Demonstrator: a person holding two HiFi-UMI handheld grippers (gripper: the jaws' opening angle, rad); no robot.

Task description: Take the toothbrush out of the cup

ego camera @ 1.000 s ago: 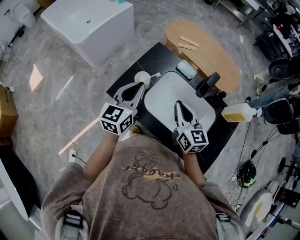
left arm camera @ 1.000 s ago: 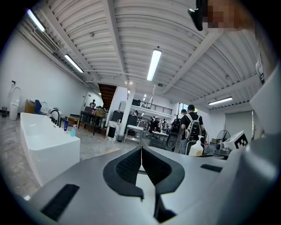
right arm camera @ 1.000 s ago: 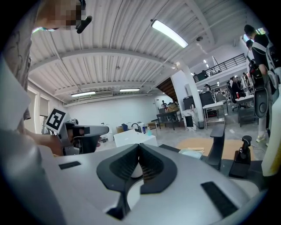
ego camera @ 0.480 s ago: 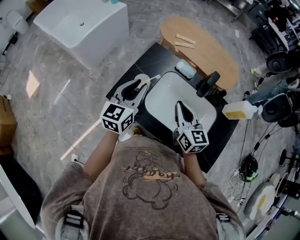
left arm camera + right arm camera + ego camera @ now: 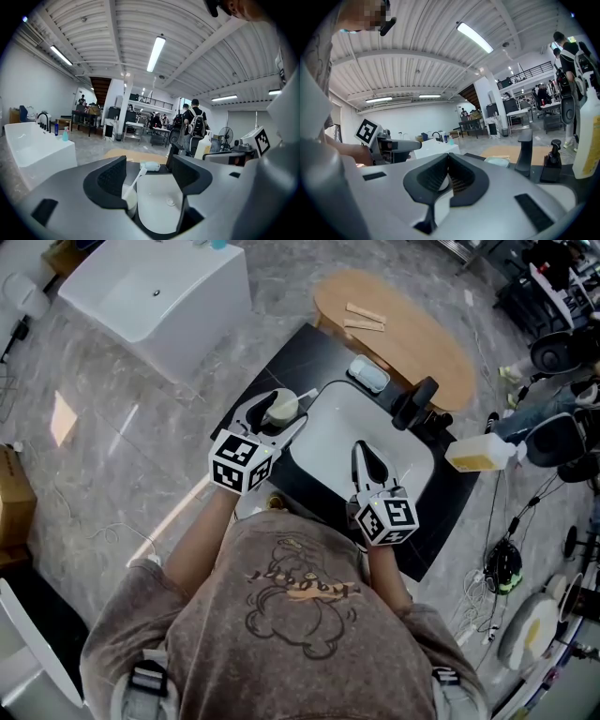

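Toothbrush location: toothbrush (image 5: 138, 179) stands in the cup (image 5: 278, 411), with its upper end clear of the rim.
Toothbrush axis: tilted, not upright. In the left gripper view it rises from the cup up and to the right, toward the middle of the jaw gap. In the head view the free end points away from the person, toward the soap dish (image 5: 367, 374).
Cup location: on the dark counter (image 5: 309, 348), just beside the left edge of the sink (image 5: 328, 442).
Cup relative to jaws: between the jaws of the left gripper (image 5: 289, 405), closer to its left jaw. Whether they touch cannot be determined.
Left gripper state: jaws wide apart, straddling the cup, clamped on nothing.
Right gripper state: right gripper (image 5: 361, 446) has its jaws pressed together with nothing between them. It hangs over the sink and points toward the faucet (image 5: 415, 404).
Nearer gripper: left, already at the cup. The right gripper is apart from it, across the basin.
Assessed next move: the left gripper is placed to close on the cup and steady it. The right gripper would have to open, cross left and meet the free end of the brush.
Assessed pull direction: along the tilted axis, up and away from the person.
Assessed risk: a sideways pull could tip an unheld cup.
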